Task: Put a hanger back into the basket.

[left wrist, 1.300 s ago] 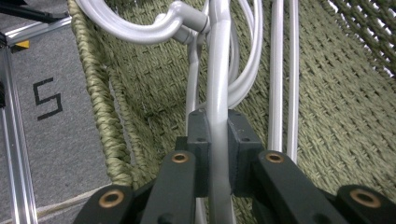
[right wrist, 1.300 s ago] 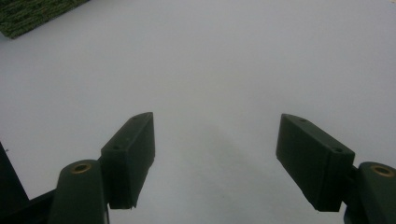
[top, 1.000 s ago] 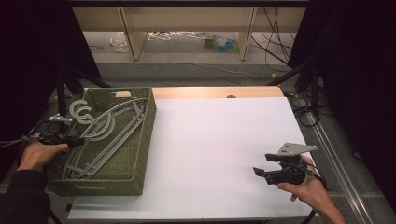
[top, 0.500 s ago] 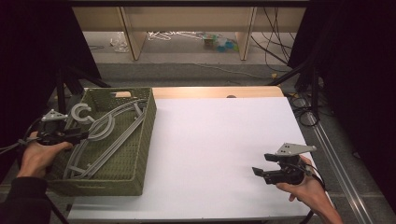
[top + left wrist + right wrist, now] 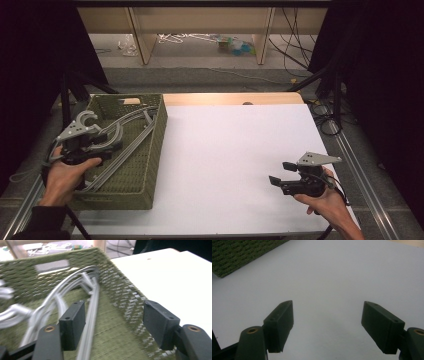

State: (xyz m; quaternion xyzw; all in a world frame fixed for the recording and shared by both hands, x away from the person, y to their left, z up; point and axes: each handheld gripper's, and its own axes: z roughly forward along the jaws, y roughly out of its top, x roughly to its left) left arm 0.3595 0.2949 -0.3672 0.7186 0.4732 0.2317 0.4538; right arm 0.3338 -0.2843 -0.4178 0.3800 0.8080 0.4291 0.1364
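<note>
Grey plastic hangers [image 5: 125, 137] are piled in the green woven basket [image 5: 150, 165] at the left edge of the white table [image 5: 235, 150]. Above them the left gripper [image 5: 113, 320] is held, its jaws just opened wide with nothing pressed between the pads. Over bare table at the right, the right gripper [image 5: 327, 325] is held with jaws apart and empty.

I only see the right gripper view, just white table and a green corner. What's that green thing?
Observer: A woven green basket, on the table's left side.
Operator: Anything inside?
Observer: Grey clothes hangers, lying piled in it.
Operator: Is the other gripper grabbing one?
Observer: No. The left gripper hovers over them; its jaws have just been opening, with nothing pinched.
</note>
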